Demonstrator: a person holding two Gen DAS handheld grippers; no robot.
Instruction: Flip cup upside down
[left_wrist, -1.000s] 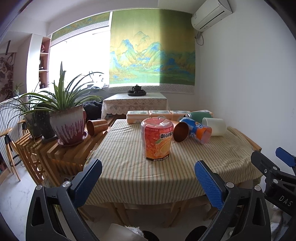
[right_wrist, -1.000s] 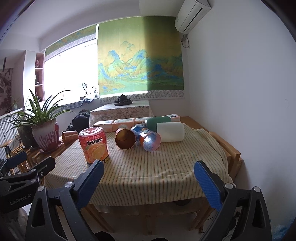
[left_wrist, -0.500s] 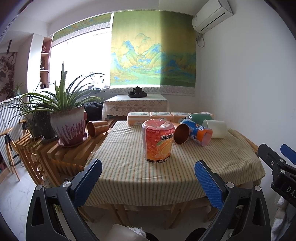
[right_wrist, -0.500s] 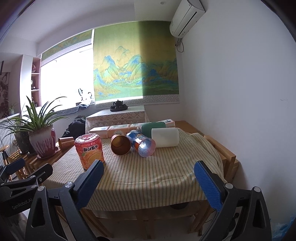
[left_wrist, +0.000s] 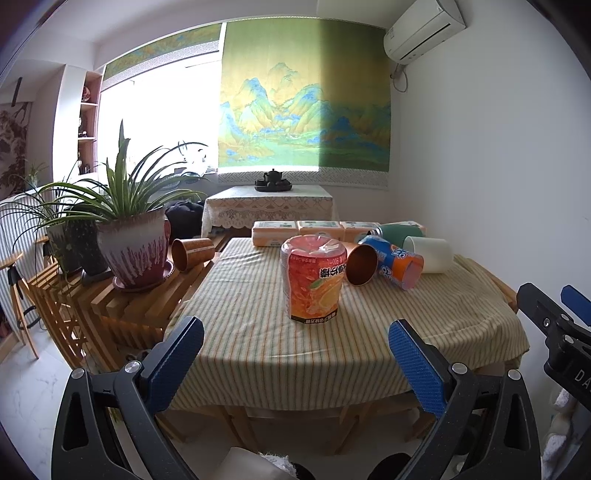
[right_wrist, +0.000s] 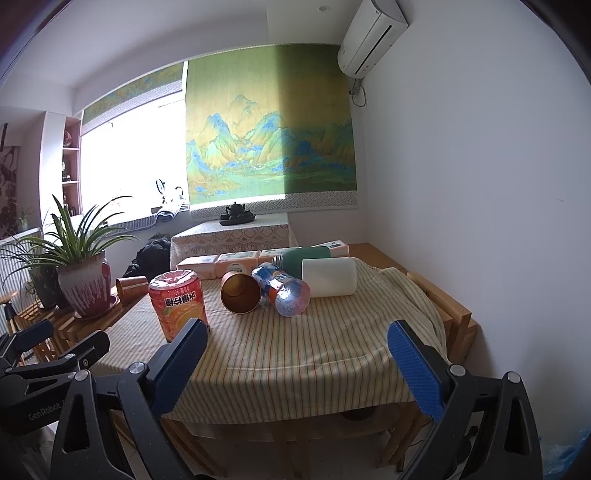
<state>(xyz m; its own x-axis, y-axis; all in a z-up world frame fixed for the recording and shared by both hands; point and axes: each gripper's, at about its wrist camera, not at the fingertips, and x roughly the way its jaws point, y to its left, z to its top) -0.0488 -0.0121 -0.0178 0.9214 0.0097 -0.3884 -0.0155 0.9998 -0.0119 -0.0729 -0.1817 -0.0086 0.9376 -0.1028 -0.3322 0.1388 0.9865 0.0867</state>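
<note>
An orange printed cup (left_wrist: 314, 280) stands bottom-up on the striped tablecloth (left_wrist: 258, 332); it also shows in the right wrist view (right_wrist: 178, 304). A brown cup (left_wrist: 362, 264) (right_wrist: 240, 292), a blue-orange cup (left_wrist: 397, 262) (right_wrist: 286, 290), a white cup (left_wrist: 428, 254) (right_wrist: 328, 277) and a green cup (left_wrist: 400, 232) lie on their sides behind it. My left gripper (left_wrist: 295, 350) is open and empty before the table's front edge. My right gripper (right_wrist: 297, 354) is open and empty, further right.
A potted plant (left_wrist: 129, 240) and another brown cup (left_wrist: 192, 253) sit on a wooden rack at left. Tissue packs (left_wrist: 314, 230) line the table's far edge. A wall (left_wrist: 498, 184) bounds the right side. A wooden bench (right_wrist: 443, 306) stands right of the table.
Both grippers have drawn back and risen a little from the table; the right view has tilted upward. Nothing on the table has moved.
</note>
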